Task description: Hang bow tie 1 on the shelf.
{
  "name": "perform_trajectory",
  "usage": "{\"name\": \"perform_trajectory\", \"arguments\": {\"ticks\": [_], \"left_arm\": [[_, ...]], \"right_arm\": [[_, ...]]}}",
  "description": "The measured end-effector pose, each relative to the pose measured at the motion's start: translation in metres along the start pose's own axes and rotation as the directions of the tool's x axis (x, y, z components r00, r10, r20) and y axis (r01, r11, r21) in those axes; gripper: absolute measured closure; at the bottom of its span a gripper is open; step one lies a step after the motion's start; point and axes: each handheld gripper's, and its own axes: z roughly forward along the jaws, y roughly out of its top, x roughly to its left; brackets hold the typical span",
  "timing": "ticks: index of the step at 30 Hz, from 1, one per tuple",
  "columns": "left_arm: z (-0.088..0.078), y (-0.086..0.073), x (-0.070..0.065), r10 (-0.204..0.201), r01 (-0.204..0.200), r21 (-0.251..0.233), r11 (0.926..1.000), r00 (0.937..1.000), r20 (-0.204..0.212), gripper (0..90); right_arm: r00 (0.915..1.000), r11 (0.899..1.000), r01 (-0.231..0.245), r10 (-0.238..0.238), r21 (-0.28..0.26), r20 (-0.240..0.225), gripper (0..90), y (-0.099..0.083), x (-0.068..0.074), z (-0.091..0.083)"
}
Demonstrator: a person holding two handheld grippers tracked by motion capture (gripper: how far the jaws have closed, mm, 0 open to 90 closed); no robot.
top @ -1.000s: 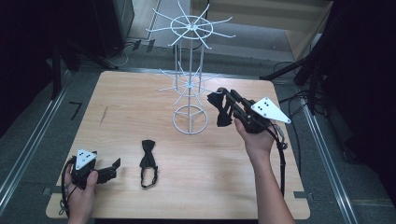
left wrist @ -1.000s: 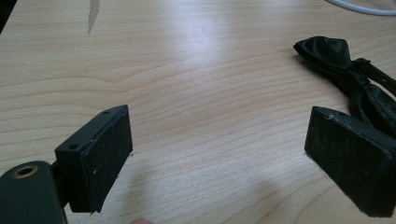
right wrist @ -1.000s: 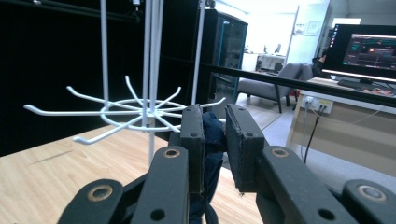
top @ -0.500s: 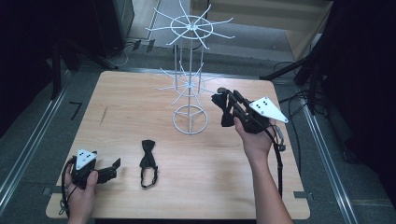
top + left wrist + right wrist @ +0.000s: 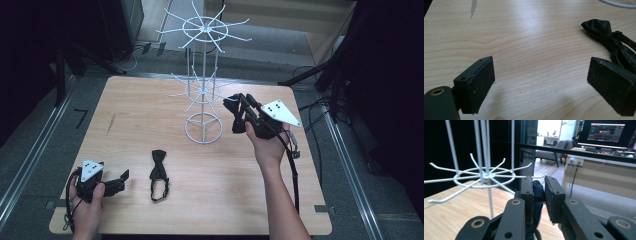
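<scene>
While the left tool point(image 5: 120, 181) rests low at the near left corner of the bench point(image 5: 300, 210), its jaws are spread wide with bare wood between them. Just to its right a black bow tie point(image 5: 159, 173) lies flat with its strap looped toward the near edge, open wood all round it. Farther back, the right tool point(image 5: 239, 116) is lifted above the bench, pinching a second bow tie point(image 5: 233, 107) that hangs from its jaws. It sits just right of the white wire rack point(image 5: 203, 129), beside the lower ring of hooks point(image 5: 484, 178).
</scene>
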Motion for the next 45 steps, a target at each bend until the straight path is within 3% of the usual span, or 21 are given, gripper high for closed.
{"name": "perform_trajectory", "arguments": {"ticks": [16, 24, 30, 33, 37, 40, 41, 44, 45], "left_arm": [[0.0, 0.0, 0.0, 0.004, -0.004, 0.004, 1.0, 1.0, -0.002, 8.5], [0.0, 0.0, -0.001, 0.01, -0.01, 0.006, 0.9999, 0.9999, -0.005, 8.5], [0.0, 0.0, -0.001, 0.008, -0.008, 0.004, 1.0, 1.0, -0.004, 8.5], [0.0, 0.0, -0.001, 0.009, -0.009, 0.004, 0.9999, 0.9999, -0.004, 8.5], [0.0, 0.0, 0.0, 0.006, -0.006, 0.006, 1.0, 1.0, -0.003, 8.5], [0.0, 0.0, -0.001, 0.005, -0.005, 0.005, 1.0, 1.0, -0.004, 8.5], [0.0, 0.0, -0.001, 0.009, -0.009, 0.004, 1.0, 1.0, -0.003, 8.5], [0.0, 0.0, 0.0, 0.006, -0.006, 0.005, 1.0, 1.0, -0.003, 8.5], [0.0, 0.0, 0.0, 0.005, -0.005, 0.005, 1.0, 1.0, -0.001, 8.5]], "right_arm": [[0.9963, 0.999, 0.027, -0.028, -0.018, -0.081, 78.8, -0.002, 0.011, -0.021], [0.9857, 0.997, 0.051, -0.059, -0.051, -0.158, 78.9, -0.001, 0.008, -0.033], [0.978, 0.996, 0.016, -0.035, -0.09, -0.206, 78.9, 0.003, 0.001, -0.037], [0.9742, 0.996, 0.025, -0.045, -0.09, -0.221, 78.8, 0.006, -0.003, -0.033], [0.9592, 0.995, 0.032, -0.058, -0.1, -0.277, 78.8, 0.009, -0.007, -0.024], [0.963, 0.997, 0.03, -0.049, -0.077, -0.265, 78.6, 0.009, -0.01, -0.018], [0.9682, 0.998, 0.026, -0.04, -0.059, -0.247, 78.5, 0.007, -0.015, -0.011], [0.9672, 0.999, 0.004, -0.016, -0.048, -0.254, 78.5, 0.003, -0.019, -0.005], [0.9608, 0.999, -0.029, 0.02, -0.03, -0.277, 78.5, -0.001, -0.023, 0.001]]}}
